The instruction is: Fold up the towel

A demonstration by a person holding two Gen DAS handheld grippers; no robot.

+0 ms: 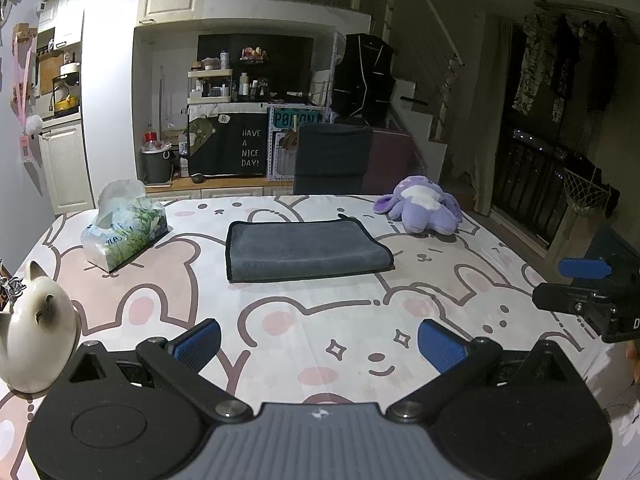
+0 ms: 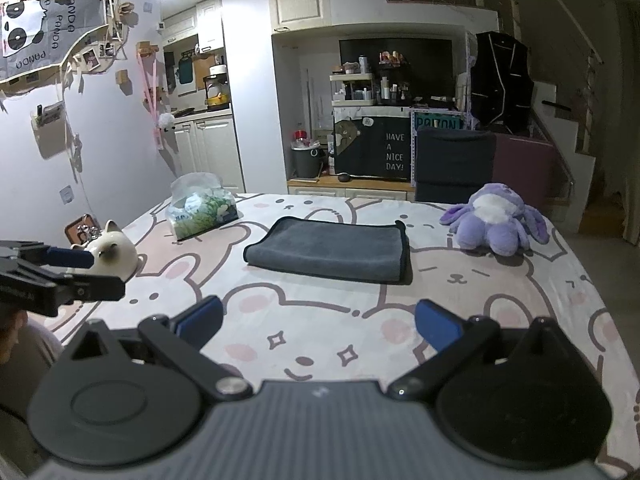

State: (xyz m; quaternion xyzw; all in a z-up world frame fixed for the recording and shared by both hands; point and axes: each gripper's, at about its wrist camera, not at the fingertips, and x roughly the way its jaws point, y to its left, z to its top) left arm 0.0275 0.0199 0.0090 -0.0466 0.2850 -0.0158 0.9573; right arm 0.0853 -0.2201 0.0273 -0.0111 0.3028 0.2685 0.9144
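A grey towel with black edging (image 1: pixel 304 250) lies folded in a flat rectangle on the middle of the table; it also shows in the right wrist view (image 2: pixel 332 250). My left gripper (image 1: pixel 320 344) is open and empty, held above the near part of the table, well short of the towel. My right gripper (image 2: pixel 318 326) is open and empty too, also well short of the towel. The right gripper shows at the right edge of the left wrist view (image 1: pixel 584 284), and the left gripper shows at the left edge of the right wrist view (image 2: pixel 60 272).
The table (image 1: pixel 320 320) has a bear-print cloth. A tissue pack (image 1: pixel 124 234) stands left of the towel, a purple plush toy (image 1: pixel 424 204) right of it, a white cat figurine (image 1: pixel 36 320) at the near left. A dark chair (image 1: pixel 332 160) stands behind the table.
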